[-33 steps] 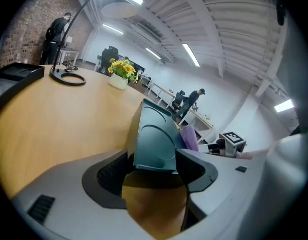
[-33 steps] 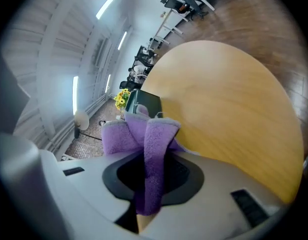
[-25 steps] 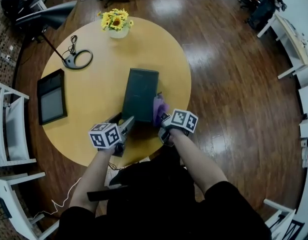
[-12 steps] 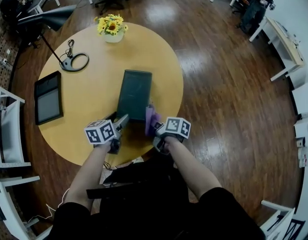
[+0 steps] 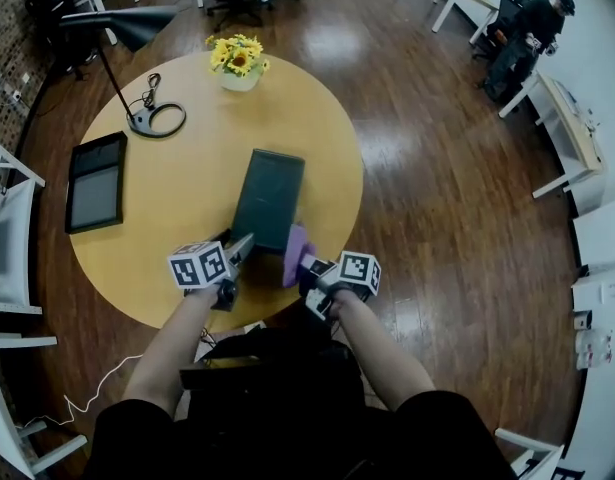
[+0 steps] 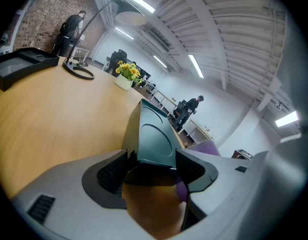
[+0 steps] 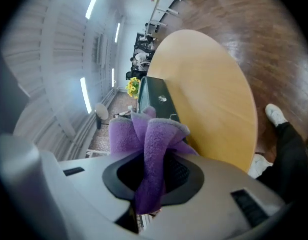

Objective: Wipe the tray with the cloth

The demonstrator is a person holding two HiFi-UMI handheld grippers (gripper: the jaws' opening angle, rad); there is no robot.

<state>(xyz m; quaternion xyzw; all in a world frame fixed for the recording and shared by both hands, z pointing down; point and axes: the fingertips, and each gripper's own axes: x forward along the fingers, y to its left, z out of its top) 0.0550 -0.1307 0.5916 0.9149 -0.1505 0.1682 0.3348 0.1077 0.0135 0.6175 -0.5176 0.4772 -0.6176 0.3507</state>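
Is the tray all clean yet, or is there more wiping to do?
Done: both things are gripped. The left gripper has its jaws shut on the near end of the tray, and the right gripper pinches the purple cloth. In hand: the cloth is by the tray's near corner. Left: the wiping; I can't tell how much is clean.

In the head view, the left gripper [image 5: 241, 247] and the cloth [image 5: 295, 254] cover the near end of the tray [image 5: 268, 198]. In the left gripper view, one jaw hides most of the cloth. In the right gripper view, the cloth masks the tray's near part
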